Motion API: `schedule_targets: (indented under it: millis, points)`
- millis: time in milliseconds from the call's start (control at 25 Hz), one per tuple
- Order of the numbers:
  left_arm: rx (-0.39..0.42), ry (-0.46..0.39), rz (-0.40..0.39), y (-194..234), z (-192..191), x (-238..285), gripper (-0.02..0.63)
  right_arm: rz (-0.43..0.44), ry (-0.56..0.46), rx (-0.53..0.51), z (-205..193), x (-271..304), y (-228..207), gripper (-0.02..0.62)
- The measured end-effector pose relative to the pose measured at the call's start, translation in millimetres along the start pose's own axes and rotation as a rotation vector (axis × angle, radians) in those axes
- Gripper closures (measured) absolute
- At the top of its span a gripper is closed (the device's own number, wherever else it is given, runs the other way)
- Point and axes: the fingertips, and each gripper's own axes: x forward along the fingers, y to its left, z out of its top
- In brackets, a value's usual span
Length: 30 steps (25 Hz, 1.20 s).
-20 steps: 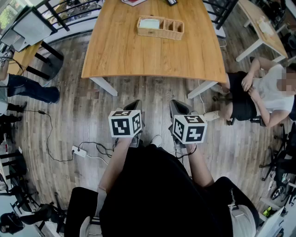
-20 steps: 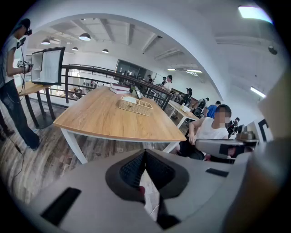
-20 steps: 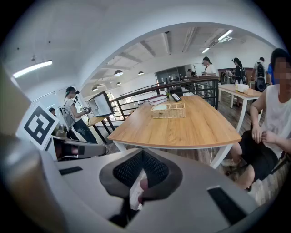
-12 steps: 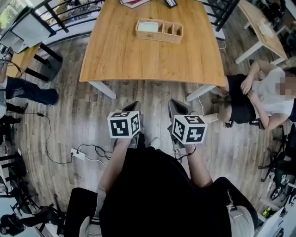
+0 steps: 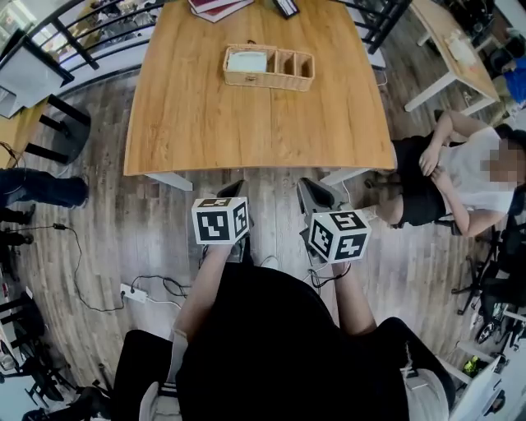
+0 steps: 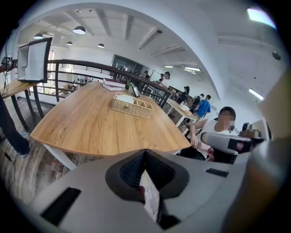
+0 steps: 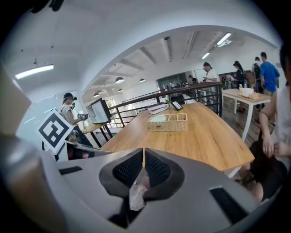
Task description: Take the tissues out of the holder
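Note:
A wicker holder (image 5: 269,67) stands on the far half of the wooden table (image 5: 246,123). It has several compartments, and a pale stack of tissues (image 5: 246,61) fills the left one. Both grippers are held low in front of the person's body, short of the table's near edge and well away from the holder. The left gripper (image 5: 234,189) has its jaws together with nothing between them, as the left gripper view shows (image 6: 145,151). The right gripper (image 5: 312,191) is likewise shut and empty (image 7: 143,151). From both gripper views the holder (image 6: 132,104) (image 7: 168,122) lies ahead across bare tabletop.
Books (image 5: 215,6) and a dark flat device (image 5: 286,6) lie at the table's far edge. A person sits at the table's right corner (image 5: 460,177). A power strip with cables (image 5: 130,290) lies on the floor at left. A black railing (image 5: 74,41) runs behind the table.
The head view has shifted: table and holder now sit lower and further left in the frame. The right gripper has drifted slightly right and down. The left gripper has barely moved.

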Motion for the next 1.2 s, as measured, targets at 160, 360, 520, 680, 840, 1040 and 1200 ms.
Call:
schedule_targets:
  millis: [160, 360, 520, 680, 840, 1040, 1200]
  points:
    - [0.005, -0.009, 0.0, 28.2, 42.1, 16.5, 0.594, 0.004, 0.007, -0.093, 37.5, 44.9, -0.4, 0.571]
    - [0.022, -0.014, 0.009, 65.7, 86.7, 31.6, 0.594, -0.013, 0.024, -0.146, 71.6, 100.8, 1.6, 0.543]
    - [0.046, -0.003, 0.005, 90.2, 113.6, 44.9, 0.594, -0.036, 0.02, -0.187, 96.9, 138.9, 4.1, 0.543]
    - [0.076, 0.0, -0.011, 107.2, 137.0, 59.4, 0.594, -0.049, 0.019, -0.182, 116.3, 169.1, 1.3, 0.54]
    - [0.086, 0.016, -0.033, 121.3, 153.5, 75.2, 0.594, -0.08, 0.027, -0.164, 127.9, 192.0, -10.7, 0.534]
    - [0.085, 0.048, -0.055, 133.3, 162.9, 92.3, 0.594, -0.13, 0.045, -0.155, 133.2, 208.4, -22.8, 0.528]
    - [0.091, 0.068, -0.079, 135.0, 165.1, 101.7, 0.594, -0.144, 0.054, -0.158, 132.5, 217.4, -25.3, 0.529]
